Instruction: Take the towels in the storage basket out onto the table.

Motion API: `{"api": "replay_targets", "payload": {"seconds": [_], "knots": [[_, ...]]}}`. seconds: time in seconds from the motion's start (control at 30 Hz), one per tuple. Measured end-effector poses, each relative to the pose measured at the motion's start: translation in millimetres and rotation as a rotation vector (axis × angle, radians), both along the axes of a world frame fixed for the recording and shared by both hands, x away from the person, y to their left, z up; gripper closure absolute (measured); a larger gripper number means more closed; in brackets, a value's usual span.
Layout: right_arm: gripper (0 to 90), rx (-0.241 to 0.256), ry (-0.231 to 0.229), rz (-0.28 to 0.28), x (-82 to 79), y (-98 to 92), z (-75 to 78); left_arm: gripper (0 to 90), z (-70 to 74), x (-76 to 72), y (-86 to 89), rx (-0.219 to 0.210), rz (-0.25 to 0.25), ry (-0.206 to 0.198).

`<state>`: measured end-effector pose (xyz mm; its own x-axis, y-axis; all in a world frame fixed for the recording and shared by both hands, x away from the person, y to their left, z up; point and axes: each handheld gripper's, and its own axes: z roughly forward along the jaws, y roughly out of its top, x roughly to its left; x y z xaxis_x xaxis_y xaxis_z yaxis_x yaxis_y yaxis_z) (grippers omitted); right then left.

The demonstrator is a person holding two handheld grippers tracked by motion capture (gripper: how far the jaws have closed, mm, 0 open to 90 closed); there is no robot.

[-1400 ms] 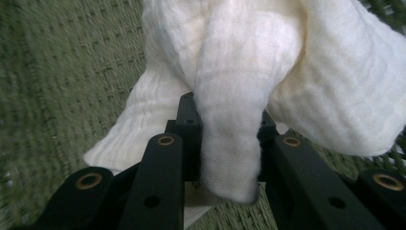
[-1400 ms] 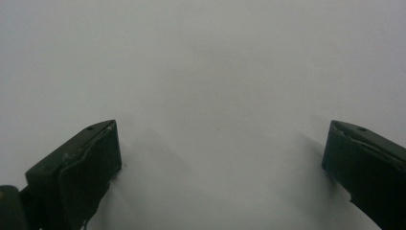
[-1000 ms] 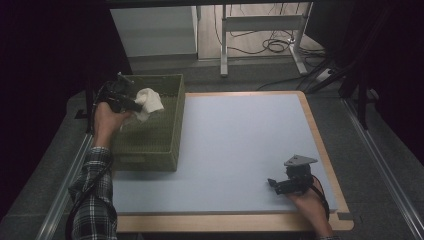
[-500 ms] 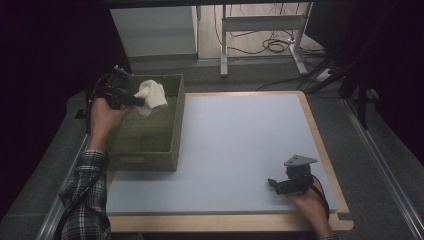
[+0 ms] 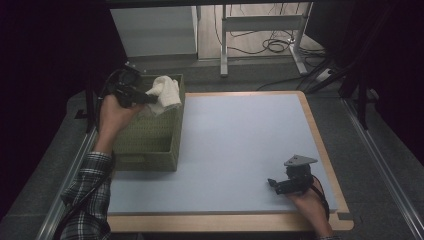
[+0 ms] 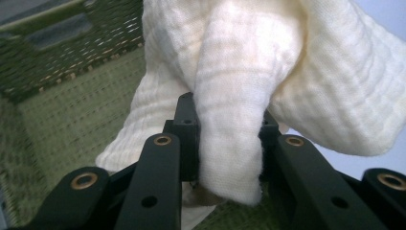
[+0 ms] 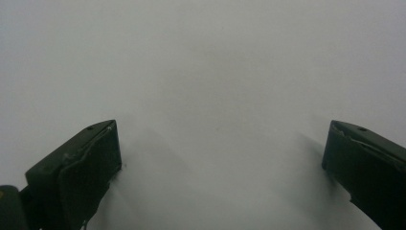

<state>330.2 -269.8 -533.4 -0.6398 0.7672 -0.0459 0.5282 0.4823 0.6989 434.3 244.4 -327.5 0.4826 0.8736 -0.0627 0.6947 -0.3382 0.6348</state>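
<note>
A cream-white cloth (image 5: 164,93) hangs over the far right corner of a green woven basket (image 5: 150,145) at the table's left. My left gripper (image 5: 150,98) is shut on the cloth and holds it up above the basket's far end. In the left gripper view the cloth (image 6: 249,86) drapes over both black jaws, with the basket's inside (image 6: 62,110) behind it. My right gripper (image 5: 272,183) rests low over the table's near right part, jaws wide apart with nothing between them; its view looks at bare pale table (image 7: 206,72).
The pale blue table top (image 5: 240,140) has a wooden rim (image 5: 320,145). Beyond the far edge stand a grey cabinet (image 5: 152,25) and a metal frame with cables (image 5: 270,45) on the floor. Dark rails run along both sides.
My left gripper has carried the cloth away from me and slightly right, toward the basket's far right corner. The right gripper has stayed where it was.
</note>
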Motion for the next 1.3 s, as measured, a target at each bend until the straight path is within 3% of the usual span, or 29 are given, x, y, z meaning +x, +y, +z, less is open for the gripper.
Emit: {"api": "replay_targets", "payload": {"seconds": [0.33, 0.67, 1.03, 1.3], "knots": [[0.0, 0.001, 0.001, 0.0, 0.0, 0.0, 0.1, 71.7, 11.4, -0.6, -45.8, 0.008, -0.093, -0.027], [0.0, 0.003, 0.005, -0.002, -0.3, 0.2, 0.2, 71.6, 10.5, 0.8, -84.8, -0.008, -0.161, -0.043], [0.0, 0.004, 0.006, -0.002, -0.3, 0.2, 0.2, 71.2, -2.9, 2.6, -129.9, -0.014, -0.243, -0.043], [0.0, 0.004, 0.006, -0.002, -0.3, 0.2, 0.2, 70.7, -31.1, 2.2, -164.7, -0.032, -0.292, -0.033]]}}
